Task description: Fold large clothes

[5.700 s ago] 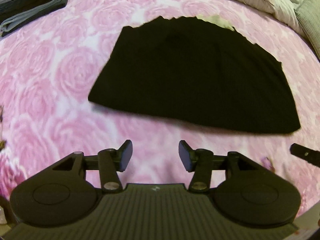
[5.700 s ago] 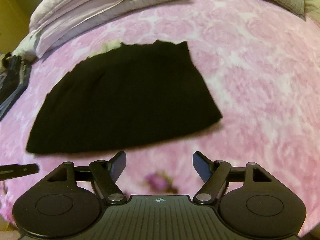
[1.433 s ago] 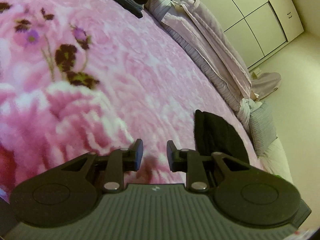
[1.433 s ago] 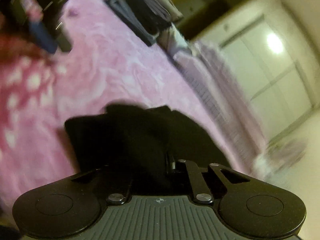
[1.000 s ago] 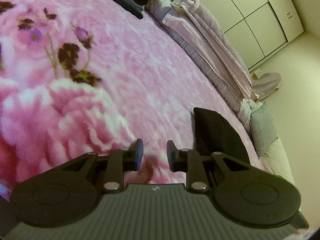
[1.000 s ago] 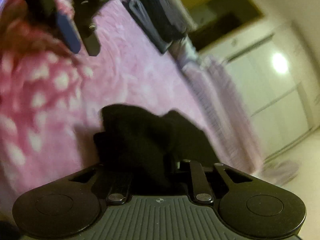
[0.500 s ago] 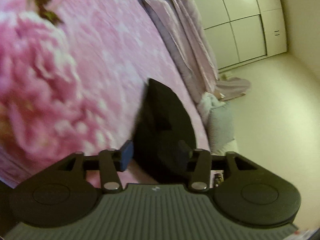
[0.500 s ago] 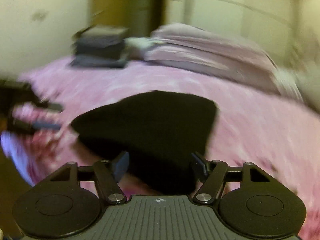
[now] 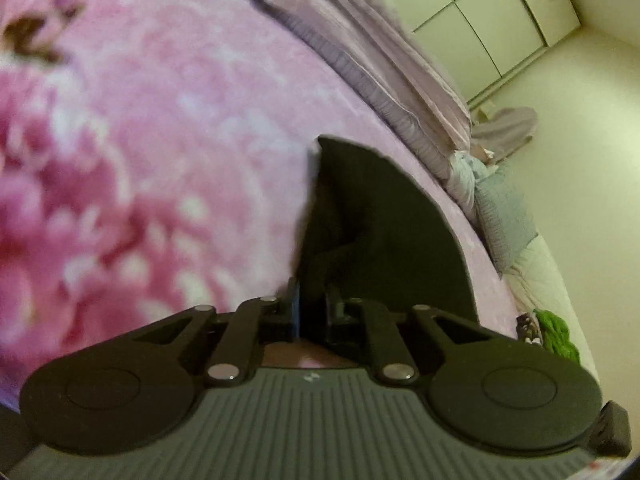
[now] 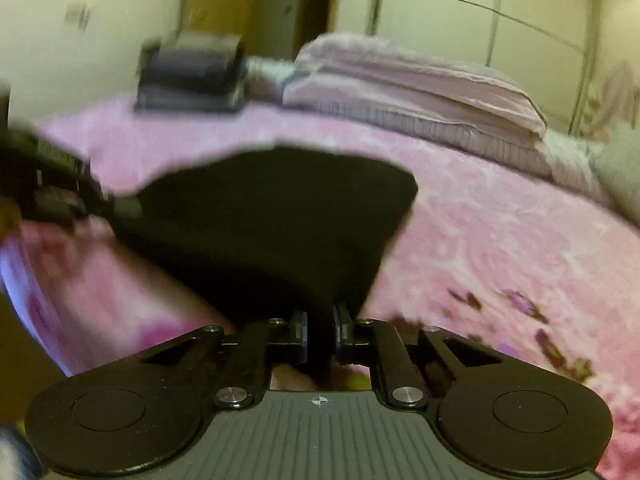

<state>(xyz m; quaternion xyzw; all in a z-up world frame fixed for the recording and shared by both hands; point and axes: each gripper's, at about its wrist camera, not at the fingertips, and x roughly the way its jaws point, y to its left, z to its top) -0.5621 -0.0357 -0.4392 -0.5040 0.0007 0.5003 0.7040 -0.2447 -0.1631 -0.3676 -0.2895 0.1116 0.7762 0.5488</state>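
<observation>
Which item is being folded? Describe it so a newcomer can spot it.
Start from the pink flowered blanket covering the bed. In its middle lies a black garment, folded flat, with both grippers clamped on its near edge. It is the only plain black thing lying alone; the dark folded clothes are stacked by the lilac bedding.

No readable text, label, brand, number or sign found in either view.
</observation>
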